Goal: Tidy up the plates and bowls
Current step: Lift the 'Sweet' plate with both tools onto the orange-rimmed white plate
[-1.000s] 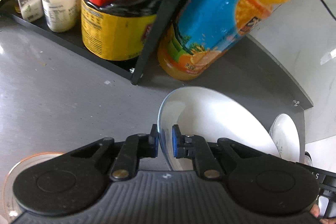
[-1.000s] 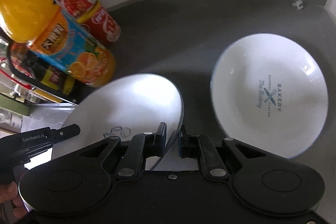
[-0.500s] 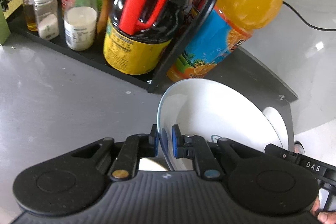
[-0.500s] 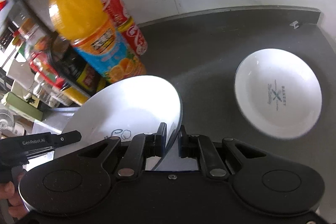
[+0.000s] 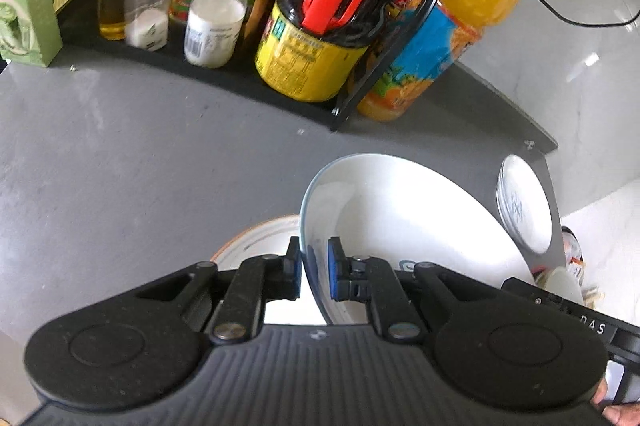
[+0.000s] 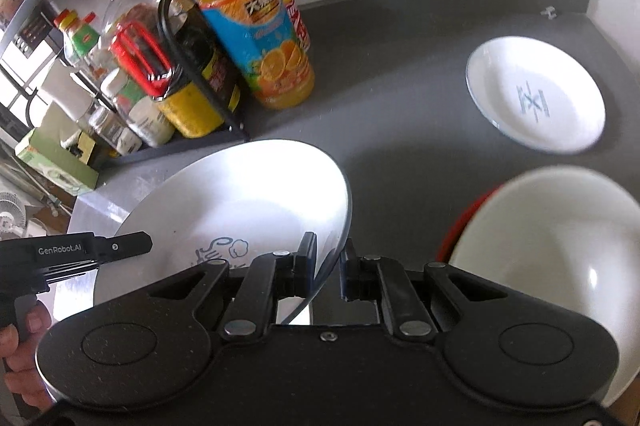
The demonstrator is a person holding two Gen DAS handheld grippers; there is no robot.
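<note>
A white deep plate (image 5: 400, 218) with a small blue drawing is held above the grey counter (image 5: 120, 166) by both grippers. My left gripper (image 5: 313, 268) is shut on its left rim. My right gripper (image 6: 328, 262) is shut on the opposite rim of the same plate (image 6: 240, 194). Below the held plate, an orange-rimmed plate (image 5: 260, 242) lies on the counter. A second white plate (image 6: 536, 94) with a blue logo lies flat at the far right. Close to my right gripper on the right, a white bowl (image 6: 540, 246) with a red outside stands.
A black wire rack (image 5: 240, 74) along the back holds several bottles and jars. An orange juice bottle (image 6: 248, 18) and a red can stand beside it. The counter ends at the far right near the logo plate (image 5: 524, 210). A hand (image 6: 20, 354) holds the left gripper.
Both grippers have pulled back from the rack and risen with the white plate between them. The white bowl came into the right view, and the orange-rimmed plate now shows under the held plate.
</note>
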